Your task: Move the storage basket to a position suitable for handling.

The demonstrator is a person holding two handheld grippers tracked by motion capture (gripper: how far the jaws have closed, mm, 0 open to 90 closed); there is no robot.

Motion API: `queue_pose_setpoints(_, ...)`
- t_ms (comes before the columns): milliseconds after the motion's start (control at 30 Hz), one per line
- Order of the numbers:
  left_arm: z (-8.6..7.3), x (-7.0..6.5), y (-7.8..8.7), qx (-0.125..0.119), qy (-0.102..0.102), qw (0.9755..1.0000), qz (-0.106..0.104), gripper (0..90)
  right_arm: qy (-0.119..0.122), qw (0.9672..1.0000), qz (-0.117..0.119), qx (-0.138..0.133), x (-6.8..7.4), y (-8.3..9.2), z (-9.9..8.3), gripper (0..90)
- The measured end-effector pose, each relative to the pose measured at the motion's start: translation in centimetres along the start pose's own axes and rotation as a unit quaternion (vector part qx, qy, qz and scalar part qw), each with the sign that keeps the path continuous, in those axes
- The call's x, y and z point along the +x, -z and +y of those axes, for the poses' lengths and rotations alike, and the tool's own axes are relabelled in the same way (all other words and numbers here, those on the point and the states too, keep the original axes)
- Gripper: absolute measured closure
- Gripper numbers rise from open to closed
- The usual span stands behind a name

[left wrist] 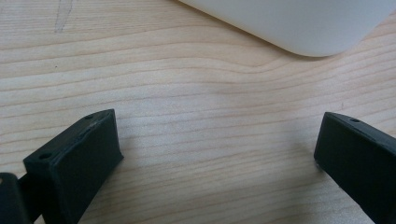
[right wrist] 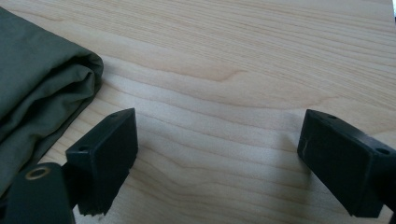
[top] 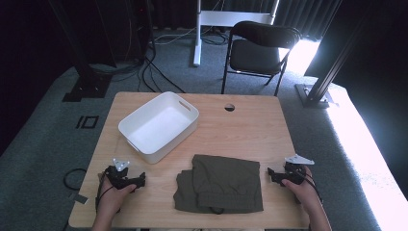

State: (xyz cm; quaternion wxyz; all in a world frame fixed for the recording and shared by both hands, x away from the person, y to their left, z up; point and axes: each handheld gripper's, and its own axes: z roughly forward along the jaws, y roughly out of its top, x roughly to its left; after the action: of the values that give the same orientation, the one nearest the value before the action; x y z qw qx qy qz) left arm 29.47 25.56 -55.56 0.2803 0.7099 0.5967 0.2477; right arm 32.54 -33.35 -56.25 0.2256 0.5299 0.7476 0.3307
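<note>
A folded olive-green garment (top: 220, 184) lies on the wooden table (top: 240, 125) near its front edge, between the two hands. Its folded edge (right wrist: 42, 88) shows at the left of the right gripper view. My left gripper (top: 140, 180) rests on the table left of the garment, open, with bare wood between its jaws (left wrist: 219, 154). My right gripper (top: 270, 173) rests just right of the garment, also open and empty (right wrist: 217, 158). A white plastic bin (top: 159, 126) stands empty at the back left; its rounded corner (left wrist: 303, 28) shows ahead of the left gripper.
A round cable hole (top: 229, 107) is in the table near the far edge. Beyond the table stand a black folding chair (top: 257, 50), a white desk leg (top: 197, 33) and black stands with cables on the carpet.
</note>
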Motion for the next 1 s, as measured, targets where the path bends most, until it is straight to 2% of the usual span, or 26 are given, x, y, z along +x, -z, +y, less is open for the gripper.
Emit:
queue_pose_setpoints(300,-0.2,0.7,0.3,-0.005,0.005,0.9999,-0.011,1.6,0.001,1.0,0.0,0.0,-0.1,-0.4,0.4,11.9)
queue_pose_setpoints(400,-0.3,1.0,0.4,-0.005,0.007,0.9999,-0.014,1.6,-0.009,0.9999,0.007,-0.007,-0.2,-0.7,0.8,12.0)
queue_pose_setpoints(533,-0.2,1.3,0.4,-0.005,0.009,0.9999,-0.011,1.6,0.001,0.9999,0.004,-0.01,-0.2,-1.0,1.4,12.0)
queue_pose_setpoints(633,0.1,1.4,0.4,-0.006,0.008,0.9999,-0.01,1.6,-0.002,0.9998,0.009,-0.017,-0.1,-1.2,2.4,12.0)
queue_pose_setpoints(767,0.6,1.4,0.4,-0.01,0.008,0.9999,-0.008,1.6,0.001,0.9997,0.01,-0.022,0.0,-1.3,3.0,12.0)
queue_pose_setpoints(833,0.9,1.3,0.4,-0.013,0.011,0.9998,-0.01,1.6,-0.001,0.9993,0.019,-0.033,0.4,-1.7,4.1,12.0)
queue_pose_setpoints(1000,1.8,1.2,0.6,-0.02,0.004,0.9997,-0.011,1.6,-0.007,0.9986,0.031,-0.043,1.5,-2.6,5.9,12.0)
